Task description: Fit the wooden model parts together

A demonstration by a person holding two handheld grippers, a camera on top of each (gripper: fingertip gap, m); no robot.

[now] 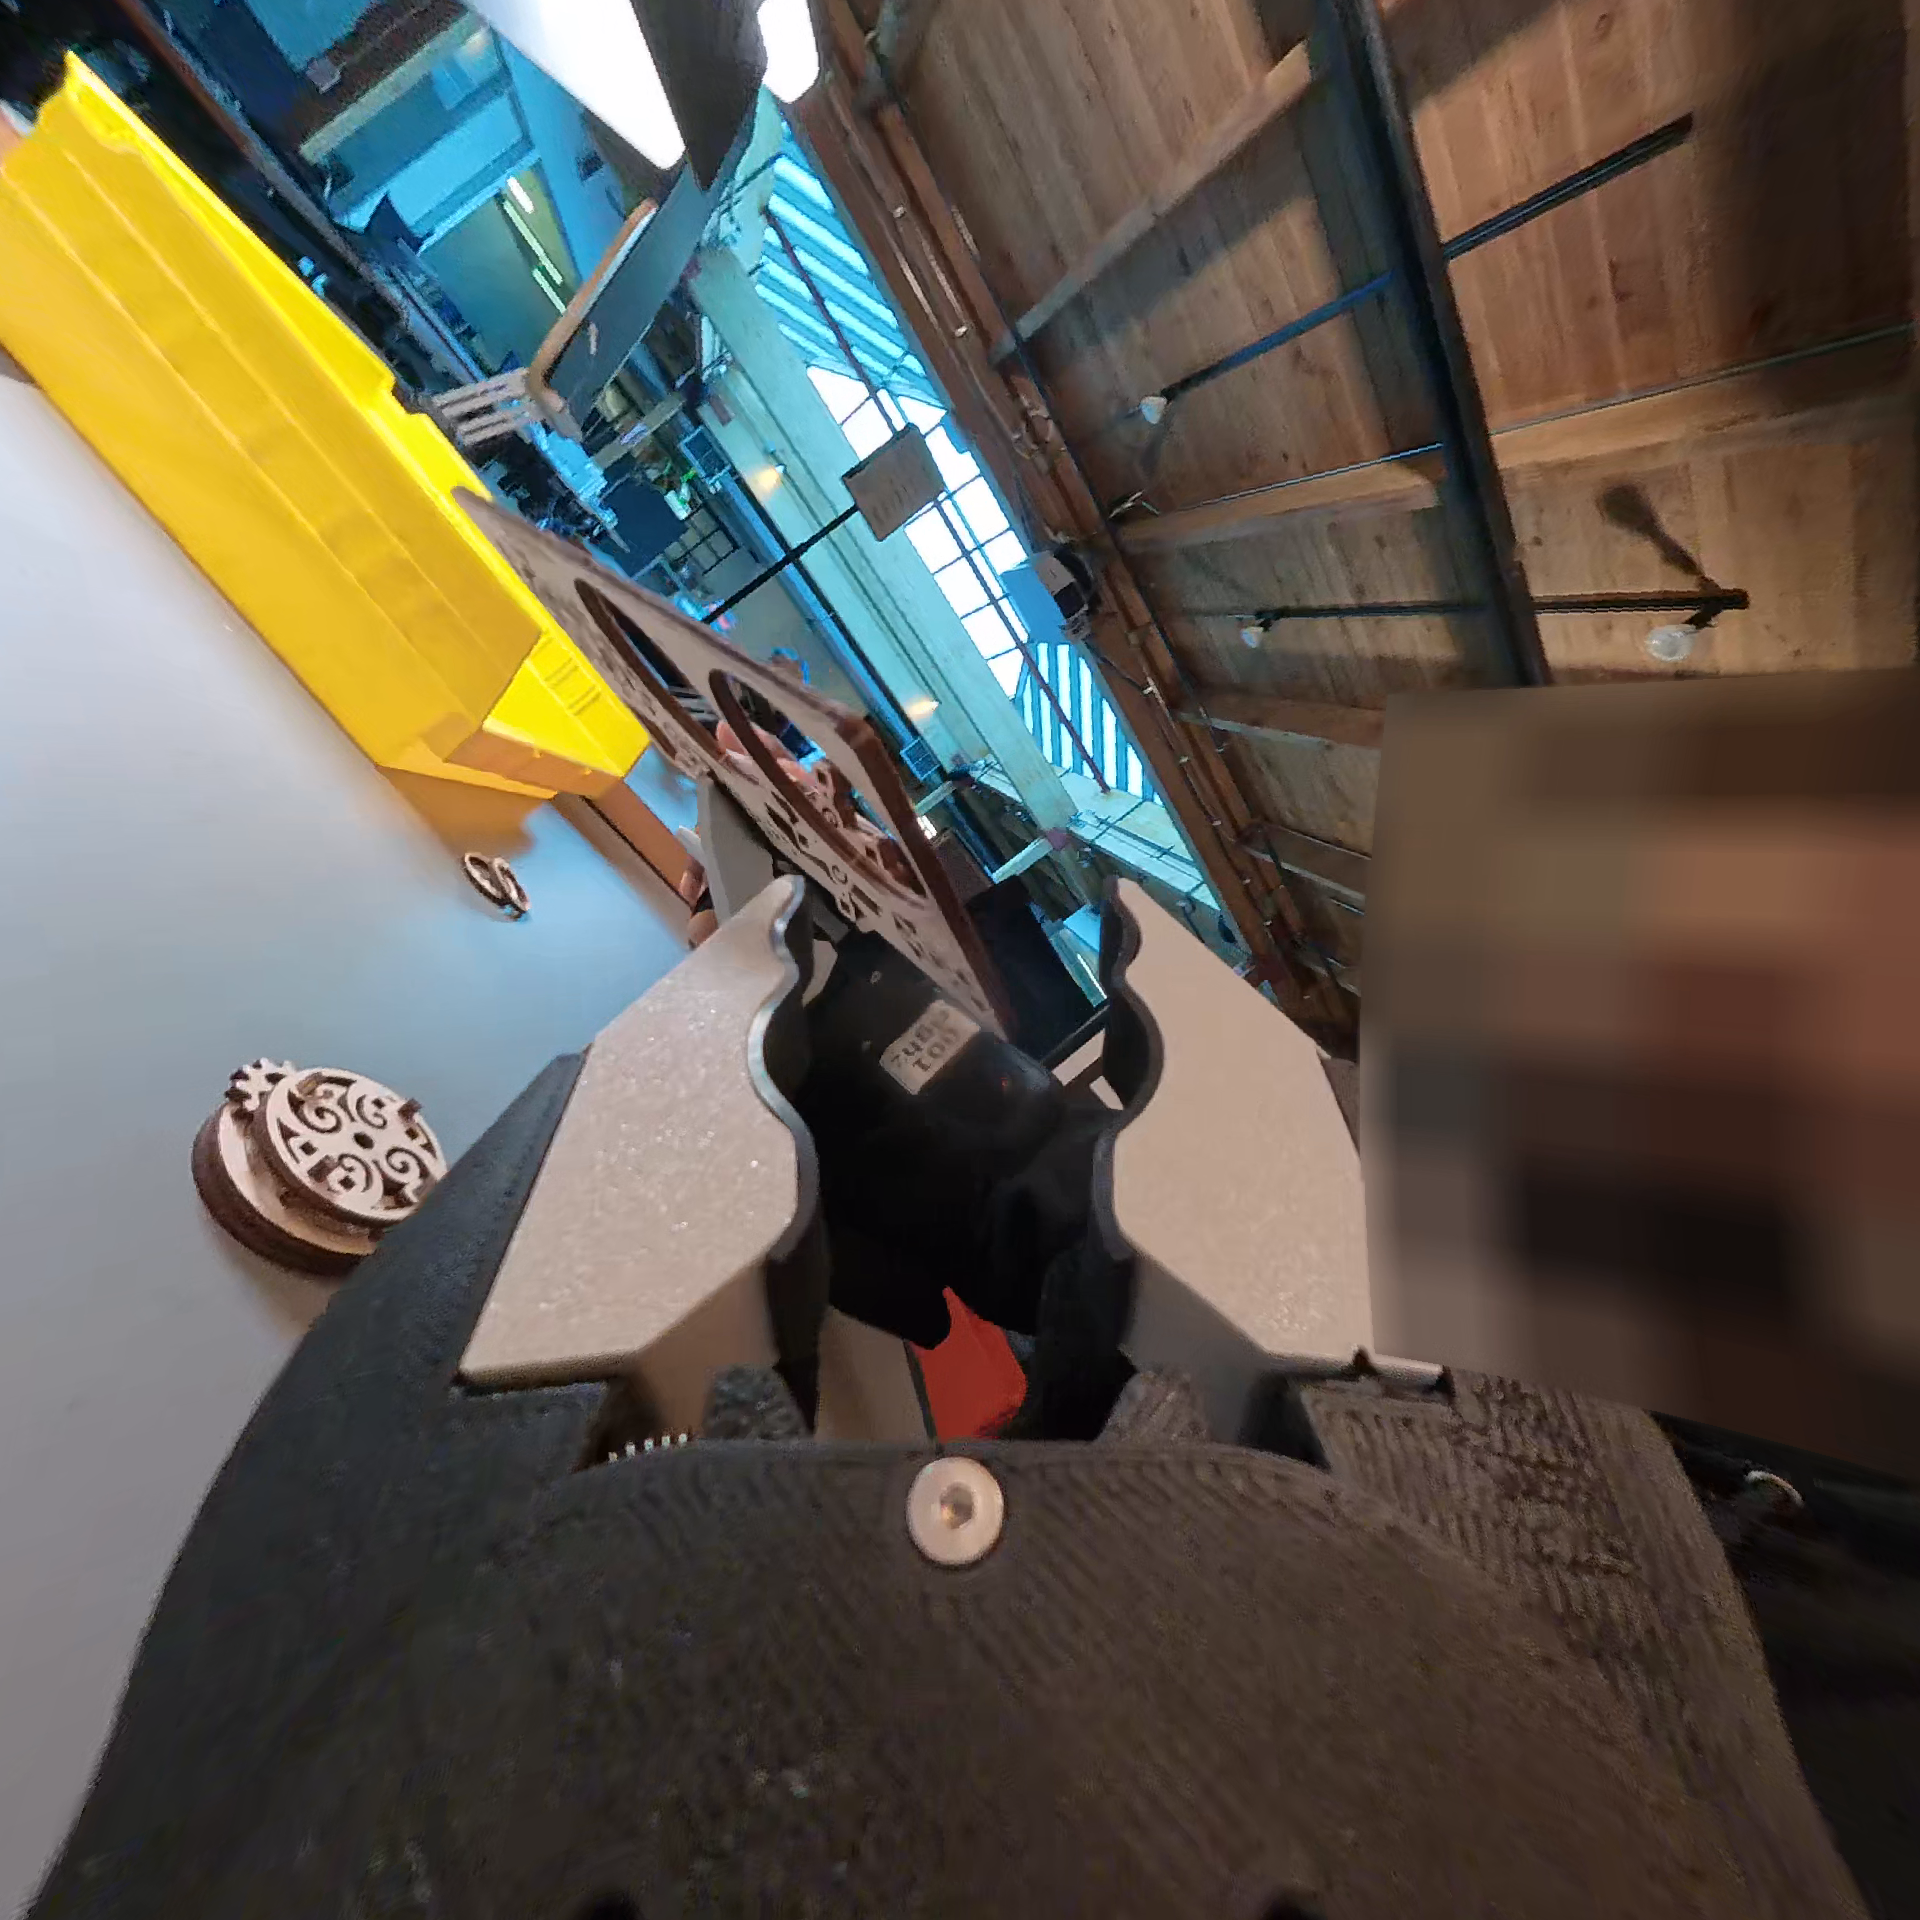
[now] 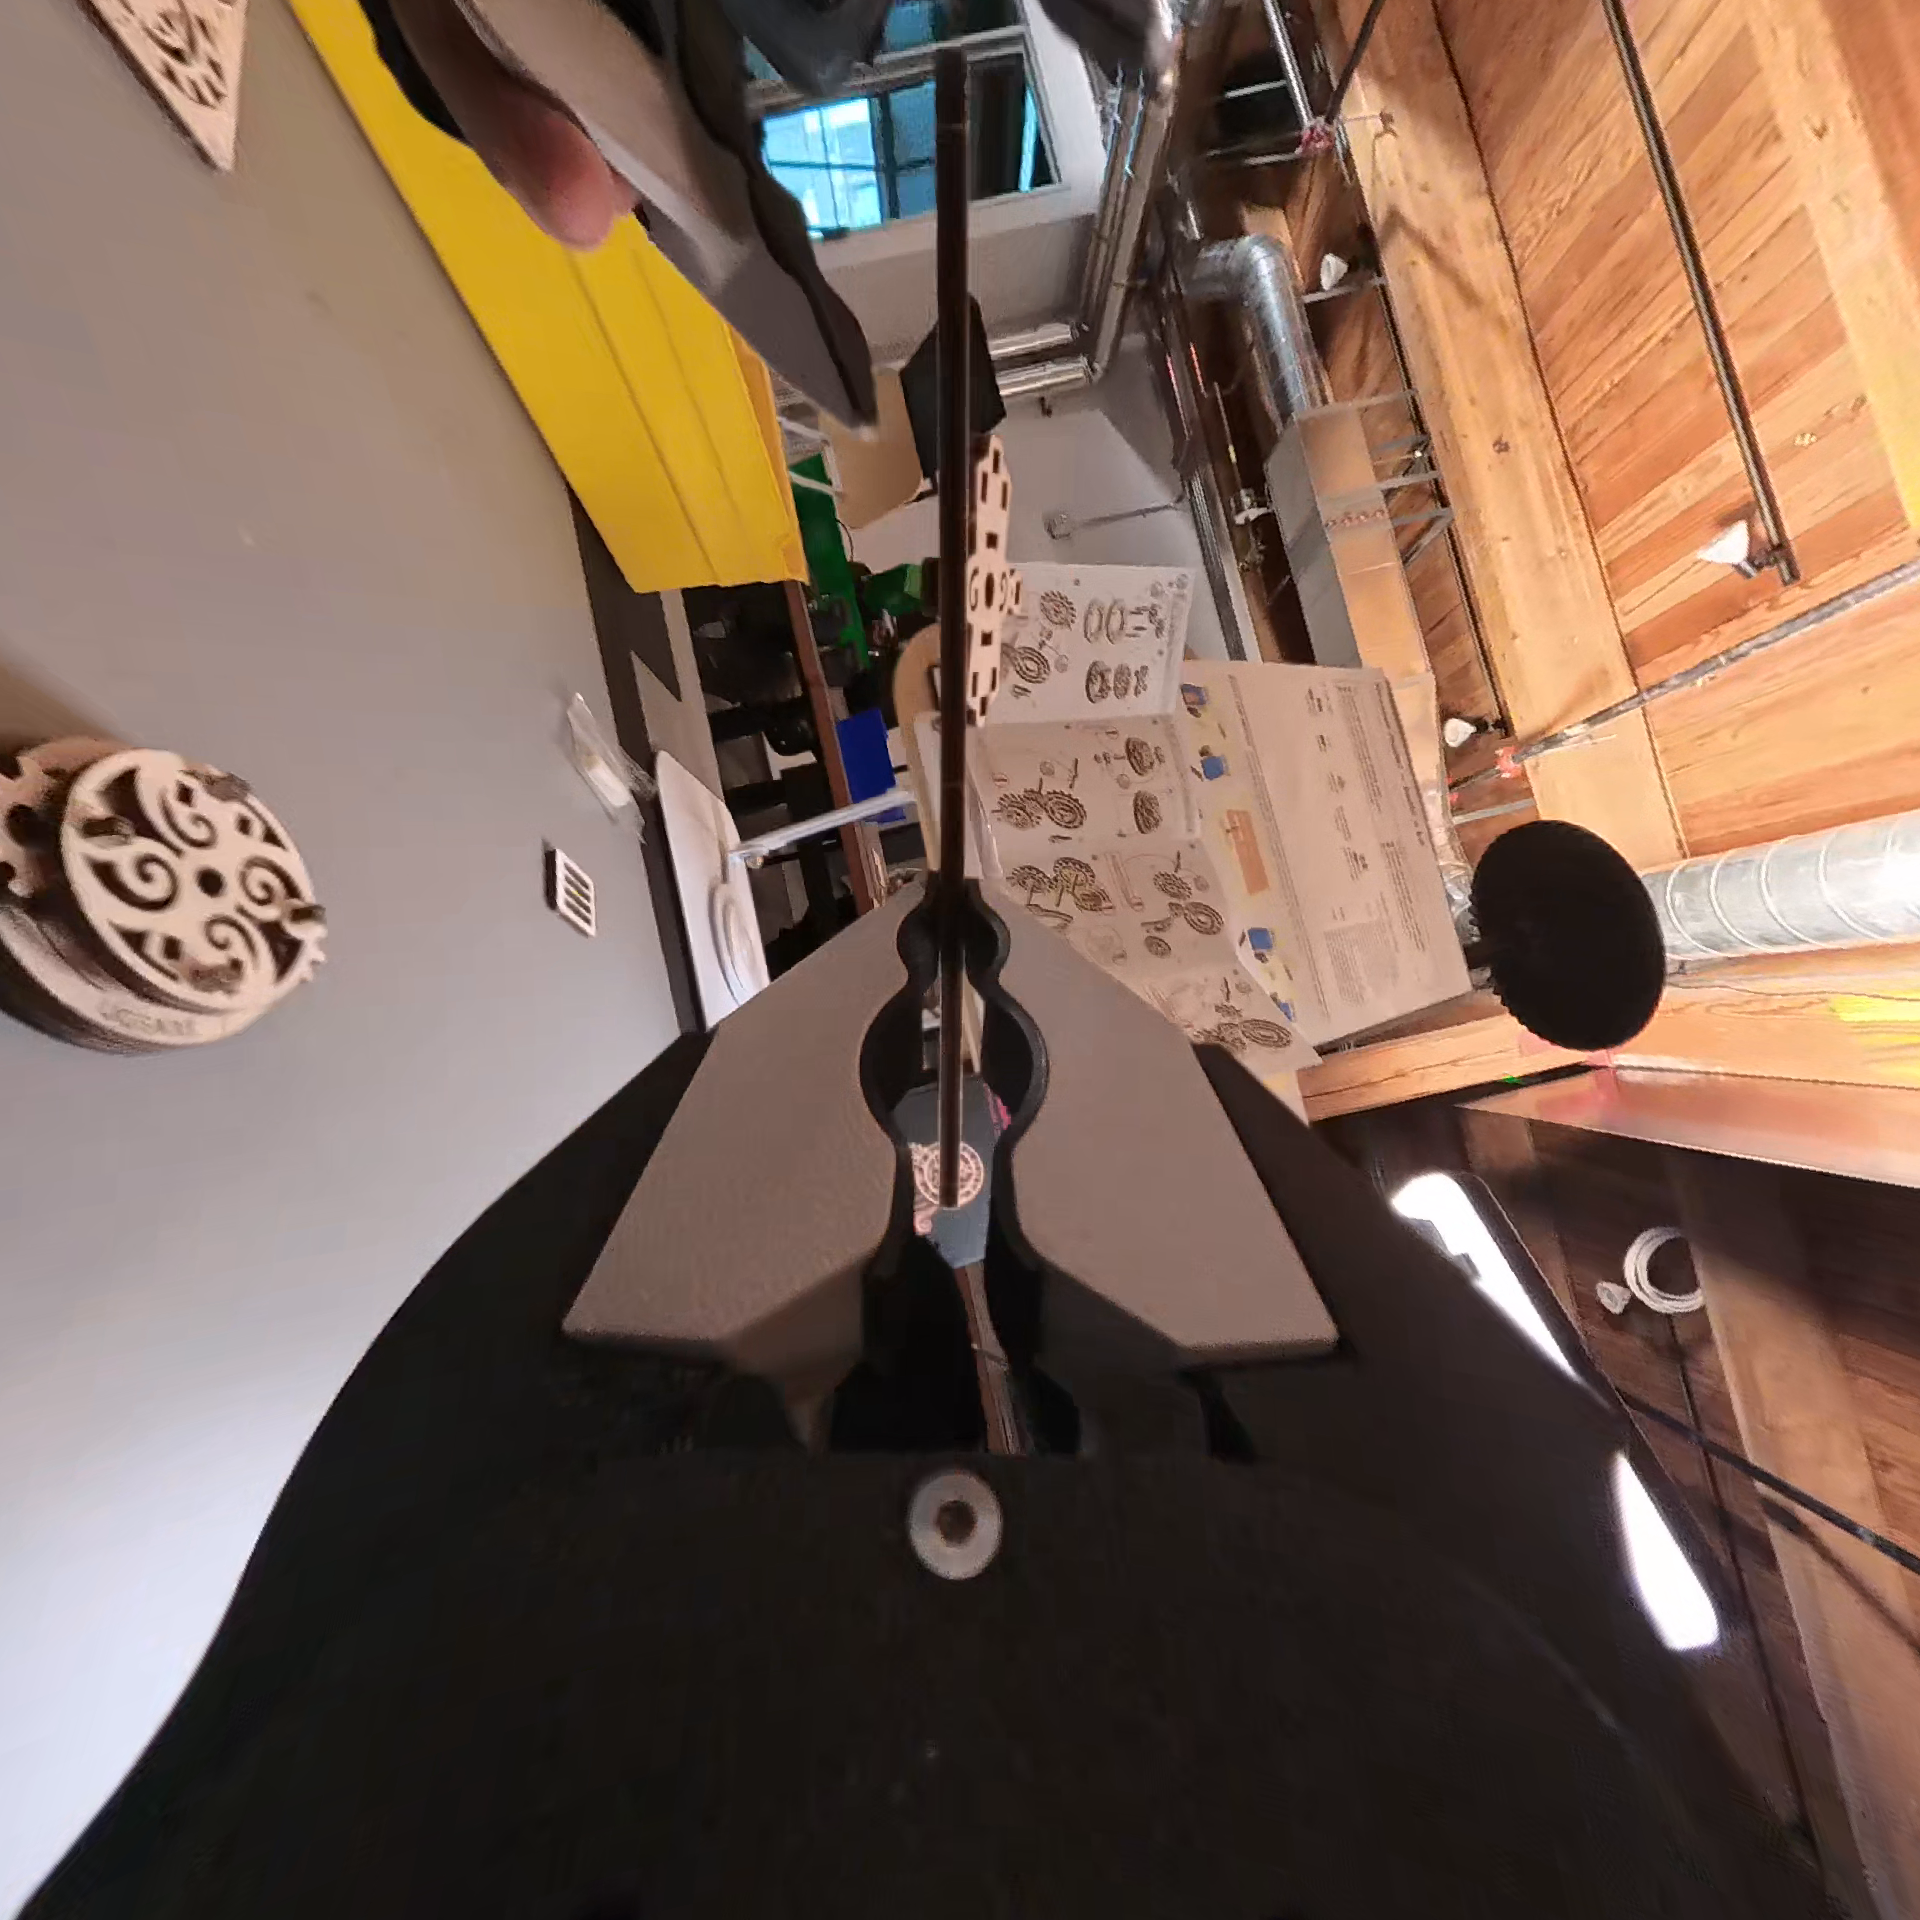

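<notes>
My right gripper is shut on a thin dark wooden panel, seen edge-on and raised above the table. In the left wrist view the panel shows oval cutouts and fretwork, with its near end between my left gripper's open jaws, not clamped. One grey finger of the left gripper shows beside the panel's far end in the right wrist view. A round wooden gear assembly lies on the grey table, left of both grippers; it also shows in the right wrist view.
A yellow bin stands at the table's far side. A small wooden ring part, a slotted piece and a triangular fretwork part lie on the table. Instruction sheets stand behind the panel. A white plate lies near them. Across from one pair of fingers to the other is roughly 10 centimetres.
</notes>
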